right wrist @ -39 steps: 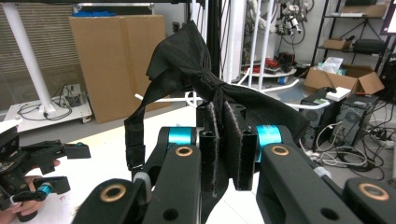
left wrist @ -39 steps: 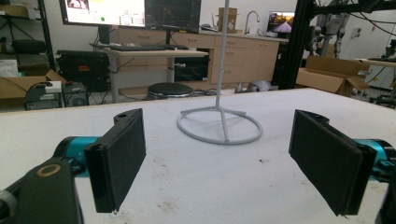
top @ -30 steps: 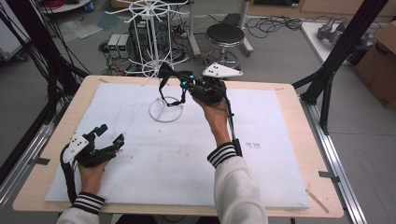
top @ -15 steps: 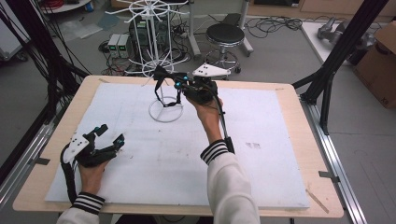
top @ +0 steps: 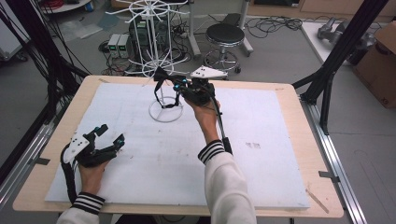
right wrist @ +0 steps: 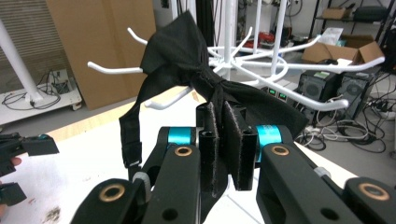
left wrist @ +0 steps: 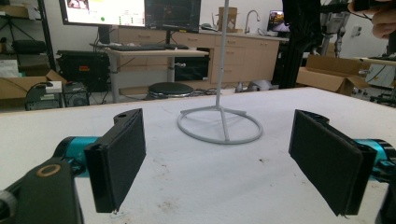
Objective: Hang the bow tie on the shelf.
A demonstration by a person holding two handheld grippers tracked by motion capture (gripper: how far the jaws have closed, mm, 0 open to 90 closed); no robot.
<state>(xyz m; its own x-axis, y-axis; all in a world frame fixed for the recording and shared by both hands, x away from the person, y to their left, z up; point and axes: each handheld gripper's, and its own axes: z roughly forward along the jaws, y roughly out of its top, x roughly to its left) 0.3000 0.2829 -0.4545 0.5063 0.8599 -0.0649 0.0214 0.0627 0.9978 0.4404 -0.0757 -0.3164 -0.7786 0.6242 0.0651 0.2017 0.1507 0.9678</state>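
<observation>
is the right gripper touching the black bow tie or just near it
Touching. In the right gripper view the right gripper has its jaws shut on the black bow tie, cloth pinched between the pads beside the white rack.

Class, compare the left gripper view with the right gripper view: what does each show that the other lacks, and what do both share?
Left gripper view alone: the stand's ring base, a black stool and the left hand-held gripper, its jaws wide open. Right gripper view alone: a black bow tie pinched in the right hand-held gripper, near the stand's white hooks. Both share the white tabletop and the stand's pole.
</observation>
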